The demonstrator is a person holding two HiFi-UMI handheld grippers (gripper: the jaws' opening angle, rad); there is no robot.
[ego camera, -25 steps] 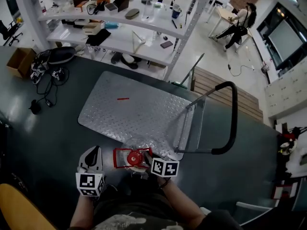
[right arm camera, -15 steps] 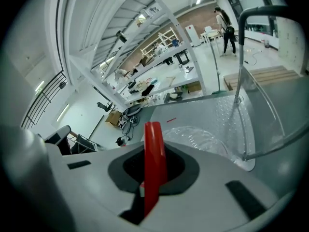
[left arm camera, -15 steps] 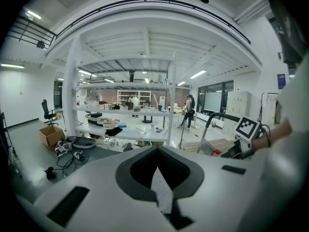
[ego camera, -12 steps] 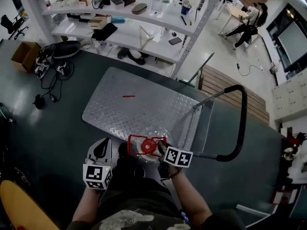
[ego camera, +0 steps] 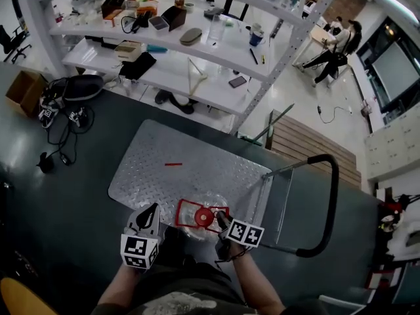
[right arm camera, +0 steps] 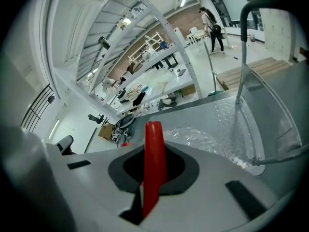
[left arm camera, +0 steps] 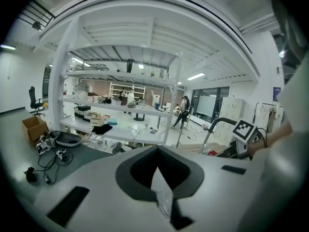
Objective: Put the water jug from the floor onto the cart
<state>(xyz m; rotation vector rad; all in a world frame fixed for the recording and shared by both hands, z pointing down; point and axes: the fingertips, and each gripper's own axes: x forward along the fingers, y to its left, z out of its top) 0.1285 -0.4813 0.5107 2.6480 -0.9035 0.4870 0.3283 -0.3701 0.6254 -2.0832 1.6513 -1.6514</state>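
Observation:
The water jug (ego camera: 191,230) is clear crinkled plastic with a red cap and a red frame handle (ego camera: 188,213). It hangs over the near edge of the cart's steel deck (ego camera: 164,176). My right gripper (ego camera: 220,219) is shut on the red handle (right arm camera: 154,149), with the jug's body (right arm camera: 203,138) and the cart deck (right arm camera: 219,114) beyond it. My left gripper (ego camera: 155,209) stands just left of the jug. Its jaws (left arm camera: 161,190) are together, with a thin wedge of clear plastic in the slit; I cannot tell whether they pinch it.
The cart's black push handle (ego camera: 332,195) rises at the right. Behind the cart stand a white shelving rack (ego camera: 197,51) and a wooden pallet (ego camera: 308,146). Cables and a bag (ego camera: 69,90) and a cardboard box (ego camera: 20,90) lie at the left. A person sits far right (ego camera: 335,48).
Both grippers and the jug have moved forward together towards the cart, and the jug now sits further over the deck's near edge. The right gripper's hold on the red handle is unchanged.

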